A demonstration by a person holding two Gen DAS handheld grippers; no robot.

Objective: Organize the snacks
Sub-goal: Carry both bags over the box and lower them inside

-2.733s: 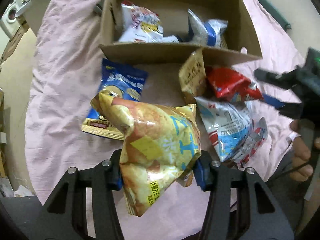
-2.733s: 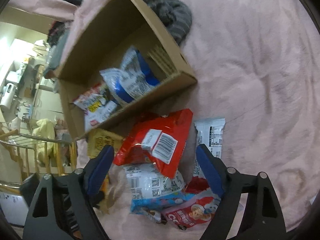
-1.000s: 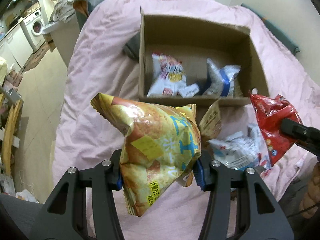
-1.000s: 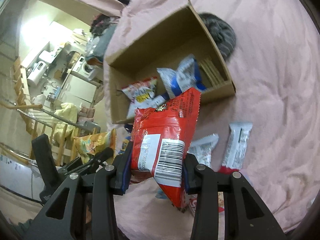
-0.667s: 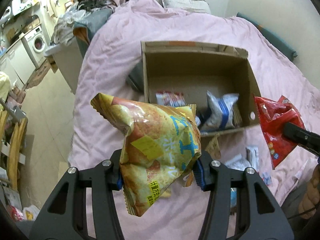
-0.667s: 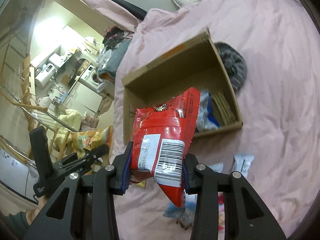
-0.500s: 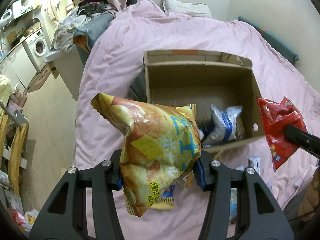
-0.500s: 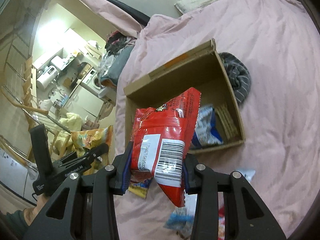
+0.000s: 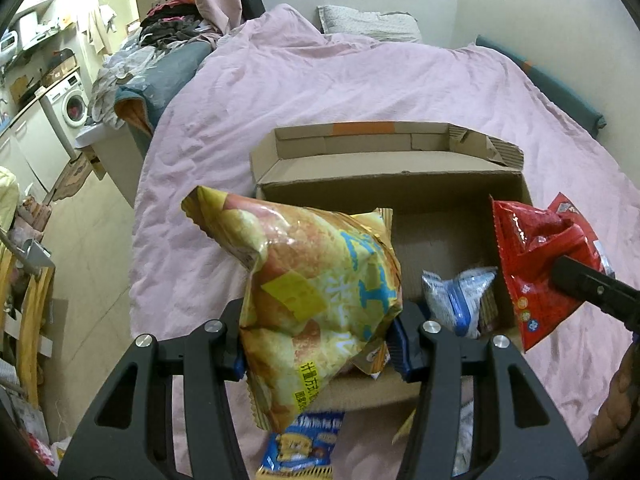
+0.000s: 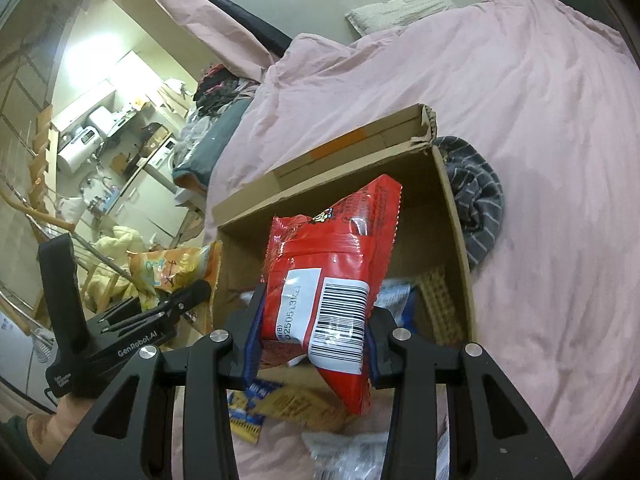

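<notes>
The yellow bag (image 9: 320, 304) is clamped between the left gripper (image 9: 320, 340)'s jaws, which stand part-closed and pinch its lower half. The red bag (image 10: 332, 292) is gripped the same way in the right gripper (image 10: 312, 344), jaws part-closed on its middle.

Compared with a few seconds ago, both bags are off the bed and up in the air. Then the red bag lay on the bed (image 9: 360, 80) between open right jaws; now it is carried. Over the last second both grippers have lifted and swung so that the box (image 9: 400, 168) sits right ahead of the jaws instead of far beyond them. Its open top now lies just past each bag's tip. I judge the carry nearly finished: what remains is lowering each bag over the near wall and letting go.

Inside the box, beyond the left jaws, a blue-and-silver pack (image 9: 456, 296) stands against the right wall. Below the jaws, outside the box, a blue packet (image 9: 300, 444) and other wrappers remain on the bed, so sorting is far from finished.

Writing: the red bag carries a white label with a barcode and digits reading roughly "0250513". The yellow bag has blue and black Chinese characters I cannot make out fully. In the right view the left gripper body reads "GenRobot.AI".
</notes>
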